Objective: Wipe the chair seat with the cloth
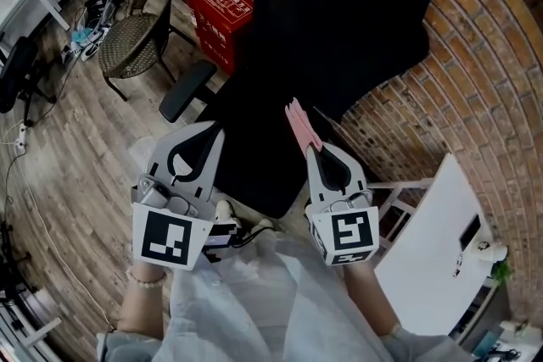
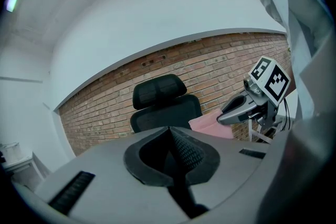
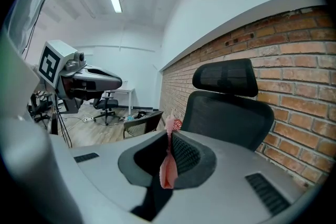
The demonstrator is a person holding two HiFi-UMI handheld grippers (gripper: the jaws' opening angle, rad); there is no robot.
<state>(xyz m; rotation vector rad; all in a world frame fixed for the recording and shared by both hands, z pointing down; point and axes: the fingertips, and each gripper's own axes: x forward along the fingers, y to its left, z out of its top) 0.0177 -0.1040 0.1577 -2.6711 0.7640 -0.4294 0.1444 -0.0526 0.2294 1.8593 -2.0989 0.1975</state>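
Cloth (image 3: pixel 167 168), pink, is grasped in the jaws of the right gripper (image 3: pixel 169 135): the jaws are clenched on it, a fold showing low between them and a narrow tip rising above them. In the head view the cloth sticks out past the jaw tips and lies over the near right edge of the black chair (image 1: pixel 339 30); whether it touches the seat cannot be told. In the left gripper view it spreads as a flat pink sheet from the right gripper toward the chair. The left gripper (image 2: pixel 170 131) has its jaws clenched with nothing between them, and it points at the chair from the near left side. Both grippers are held side by side on the person's side of the chair, apart from each other, each with its marker cube toward the person. The chair faces the person, with its headrest (image 3: pixel 224 77) above the mesh back and one armrest (image 1: pixel 187 89) jutting out on its left. Behind the chair runs a brick wall (image 1: pixel 475 80). A red crate (image 1: pixel 219 17) stands just beside the chair on its left, against the wall, and a wicker chair (image 1: pixel 136 34) stands further left on the wooden floor (image 1: pixel 76 148). A white desk (image 1: pixel 433 258) stands to the right of the chair, near the right gripper.
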